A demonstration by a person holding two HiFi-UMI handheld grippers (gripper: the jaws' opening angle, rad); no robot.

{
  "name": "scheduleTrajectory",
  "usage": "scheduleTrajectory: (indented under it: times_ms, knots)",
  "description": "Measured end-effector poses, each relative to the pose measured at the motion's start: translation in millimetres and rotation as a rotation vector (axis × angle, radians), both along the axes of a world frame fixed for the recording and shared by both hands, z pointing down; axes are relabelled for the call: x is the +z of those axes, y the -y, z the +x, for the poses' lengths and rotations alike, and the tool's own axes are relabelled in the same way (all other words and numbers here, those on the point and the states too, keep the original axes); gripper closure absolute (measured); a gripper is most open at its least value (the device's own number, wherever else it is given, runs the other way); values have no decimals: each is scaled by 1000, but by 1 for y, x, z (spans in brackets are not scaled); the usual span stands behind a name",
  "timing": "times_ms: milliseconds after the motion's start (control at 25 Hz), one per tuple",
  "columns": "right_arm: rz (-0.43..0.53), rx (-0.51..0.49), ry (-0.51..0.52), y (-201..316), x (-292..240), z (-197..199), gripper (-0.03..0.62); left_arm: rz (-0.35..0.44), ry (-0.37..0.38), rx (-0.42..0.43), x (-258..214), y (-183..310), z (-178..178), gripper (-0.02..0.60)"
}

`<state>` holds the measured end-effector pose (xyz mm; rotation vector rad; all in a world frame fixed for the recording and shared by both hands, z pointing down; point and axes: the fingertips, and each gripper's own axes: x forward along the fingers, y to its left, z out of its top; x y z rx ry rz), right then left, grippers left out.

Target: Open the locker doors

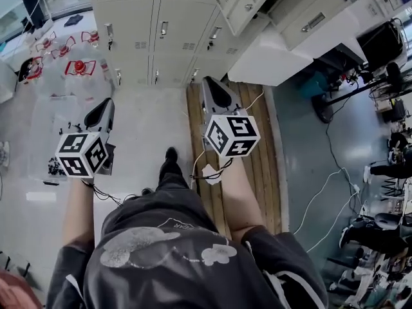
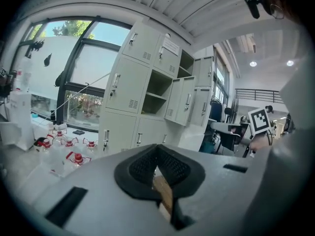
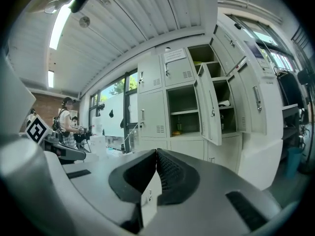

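- Left gripper (image 2: pixel 157 149): hand-held, jaws clenched tip to tip with nothing between them. Its left cube (image 1: pixel 82 153) of square markers sits at the rear.
- Right gripper (image 3: pixel 156 154): hand-held, jaws pressed together and empty. Its right cube (image 1: pixel 232 134) sits above the person's forearm.
- Lockers (image 1: pixel 161 37): a pale grey bank standing ahead of both grippers, well apart from them; neither gripper touches it.
- Open doors (image 3: pixel 209 107): several doors toward the right of the bank are swung outward, showing shelves (image 3: pixel 184 111) inside. The columns at the left are closed, each with a small handle.
- Bottles (image 1: pixel 80 66): clear with red caps, grouped on the floor left of the lockers, below a large window (image 2: pixel 83 68).
- Wooden board (image 1: pixel 261 159): lies on the floor beneath the right gripper.
- Shoe (image 1: pixel 170 156): black, on the pale floor between the two grippers.
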<state>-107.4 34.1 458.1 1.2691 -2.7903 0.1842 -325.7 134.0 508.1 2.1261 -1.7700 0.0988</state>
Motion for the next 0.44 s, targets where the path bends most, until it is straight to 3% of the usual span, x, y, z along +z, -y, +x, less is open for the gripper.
scheduleTrajectory:
  times_ms: [440]
  knots:
    - [-44, -19, -12, -42, 20, -13, 565, -41, -20, -20, 19, -48, -14, 572]
